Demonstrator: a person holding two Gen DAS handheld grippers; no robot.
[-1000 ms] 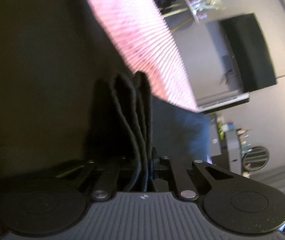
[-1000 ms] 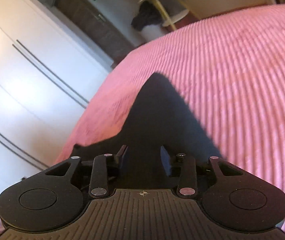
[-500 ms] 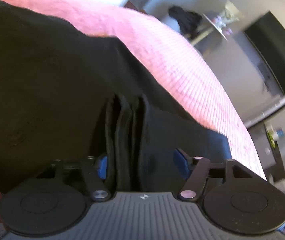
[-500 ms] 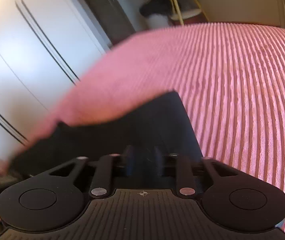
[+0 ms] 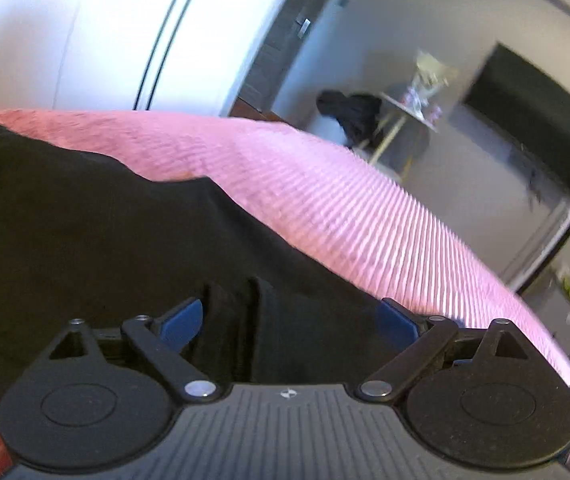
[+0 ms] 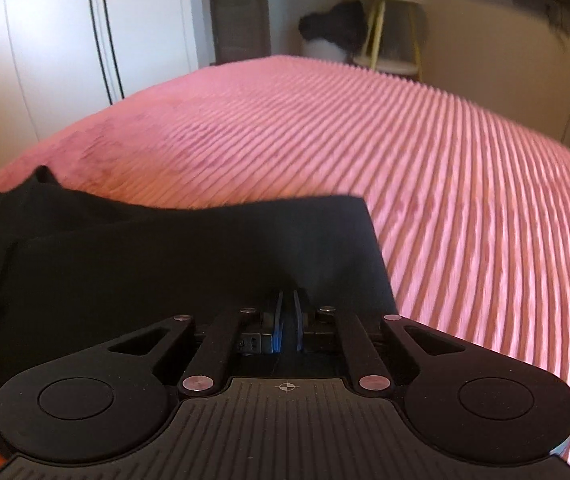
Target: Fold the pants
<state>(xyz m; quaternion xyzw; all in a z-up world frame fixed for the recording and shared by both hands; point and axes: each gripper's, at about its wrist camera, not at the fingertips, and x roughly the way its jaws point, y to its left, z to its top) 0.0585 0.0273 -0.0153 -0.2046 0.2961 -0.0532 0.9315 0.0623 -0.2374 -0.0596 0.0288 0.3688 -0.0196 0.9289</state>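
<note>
Black pants (image 5: 85, 240) lie on a pink ribbed bedspread (image 5: 325, 208). My left gripper (image 5: 291, 312) hovers over their near edge. Its jaws are opening and the blue pads (image 5: 183, 318) stand wide apart. A few upright folds of black cloth rise between them without being pressed. In the right wrist view the pants (image 6: 165, 264) spread left and ahead, with a straight edge on the right. My right gripper (image 6: 287, 300) has its jaws closing to a thin slit, pinching a pucker of the black cloth at the tips.
The bedspread (image 6: 405, 140) stretches bare to the right and far side. White wardrobe doors (image 6: 65, 40) stand on the left. Beyond the bed are a small round side table (image 6: 389, 28) with a dark garment (image 6: 337, 24) and a dark screen (image 5: 533, 132) on the wall.
The left gripper went from shut on bunched black cloth to wide open, rolling upright and lifting. The right gripper's jaws closed on the pants as it swung across and lower.
</note>
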